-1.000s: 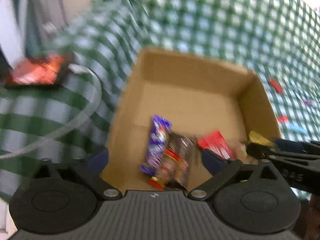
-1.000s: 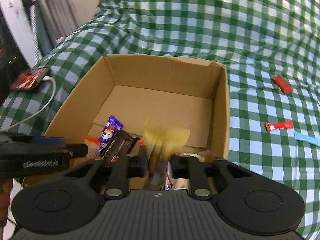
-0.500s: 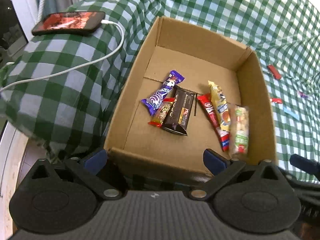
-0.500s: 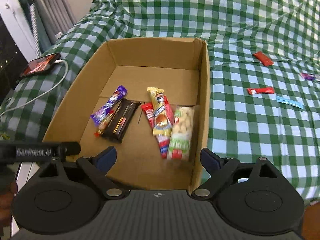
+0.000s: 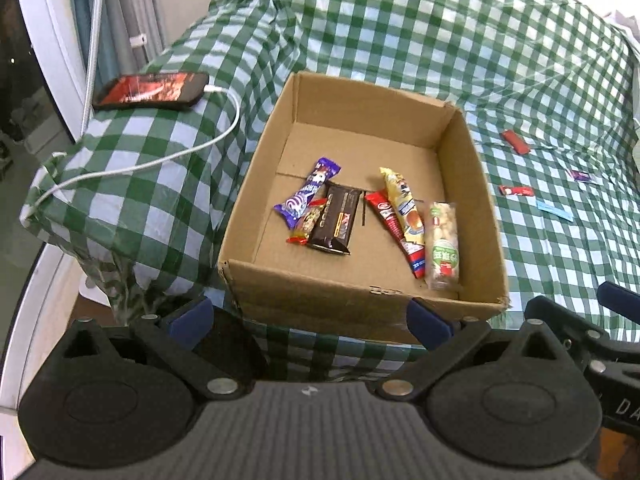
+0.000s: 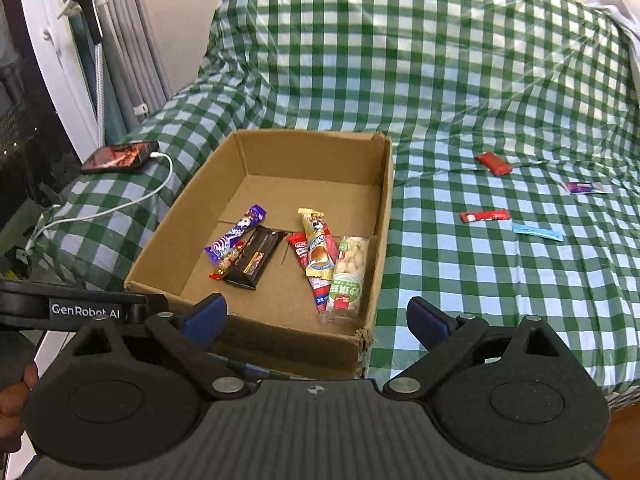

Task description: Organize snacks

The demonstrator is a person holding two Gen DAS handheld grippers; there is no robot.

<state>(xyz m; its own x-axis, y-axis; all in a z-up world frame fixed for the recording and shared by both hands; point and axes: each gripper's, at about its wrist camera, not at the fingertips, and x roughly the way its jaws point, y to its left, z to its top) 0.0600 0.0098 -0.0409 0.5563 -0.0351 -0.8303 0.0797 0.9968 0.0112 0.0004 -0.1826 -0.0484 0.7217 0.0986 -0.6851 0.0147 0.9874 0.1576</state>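
The right gripper (image 6: 316, 320) has backed off and risen since a second ago, when a blurred yellow wrapper sat between its fingers inside the cardboard box (image 6: 276, 148); now its jaws are opening wide with nothing between them, hanging just short of the box's near wall. The left gripper (image 5: 310, 316) has likewise drawn back from inside the box to just before its near wall, its fingers spread wide and empty. The yellow snack (image 6: 316, 246) now lies on the box floor, resting over a red stick pack (image 6: 310, 268). Counted, the box holds six snacks: a purple bar (image 6: 236, 234), a small red-ended candy (image 6: 228, 264) and a dark brown bar (image 6: 254, 258) in a cluster toward the box's left wall, then the red stick, the yellow snack and a clear pack of pale nuts with a green label (image 6: 348, 276) against the box's right wall. Right of the box, four snacks lie on the green checked cloth (image 6: 440, 80): a red packet (image 6: 493, 163), a red stick (image 6: 485, 216), a light blue stick (image 6: 537, 232) and a purple packet (image 6: 582, 187) farthest out. Left of the box lies one phone (image 6: 120, 157) with a white cable (image 6: 120, 206) plugged in. The left gripper's arm reads "GenRobot.AI"; the wrapper print is too small to read.
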